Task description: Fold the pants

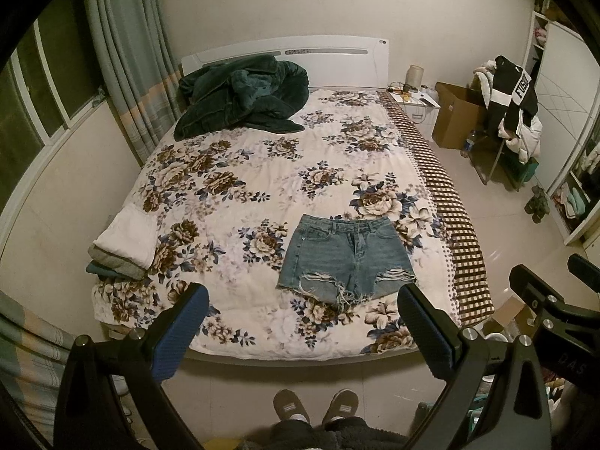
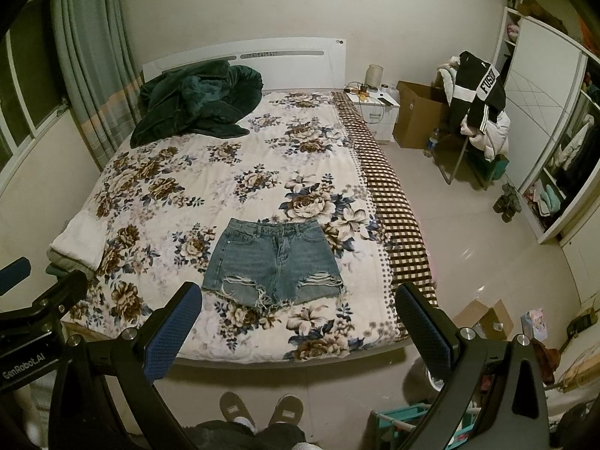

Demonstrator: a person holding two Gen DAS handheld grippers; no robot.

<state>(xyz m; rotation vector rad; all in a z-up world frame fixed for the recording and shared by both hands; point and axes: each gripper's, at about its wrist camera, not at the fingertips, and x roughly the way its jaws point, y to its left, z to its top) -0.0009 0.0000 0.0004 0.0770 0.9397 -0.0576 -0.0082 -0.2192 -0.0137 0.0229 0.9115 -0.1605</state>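
Blue denim shorts (image 1: 347, 258) with frayed hems lie flat and unfolded on the floral bedspread (image 1: 232, 187), near the foot of the bed, waistband toward the headboard. They also show in the right wrist view (image 2: 273, 258). My left gripper (image 1: 302, 322) is open and empty, held above the foot of the bed, short of the shorts. My right gripper (image 2: 300, 318) is open and empty at a similar height, to the right of the left one. Part of the right gripper (image 1: 543, 307) shows at the right edge of the left wrist view.
A dark green blanket (image 1: 240, 97) is heaped at the headboard. Folded clothes (image 1: 120, 247) are stacked at the bed's left edge. A nightstand (image 2: 375, 108), cardboard box (image 2: 416, 112) and clothes-laden chair (image 2: 476, 112) stand right of the bed. My slippered feet (image 1: 315, 407) are at the bed's foot.
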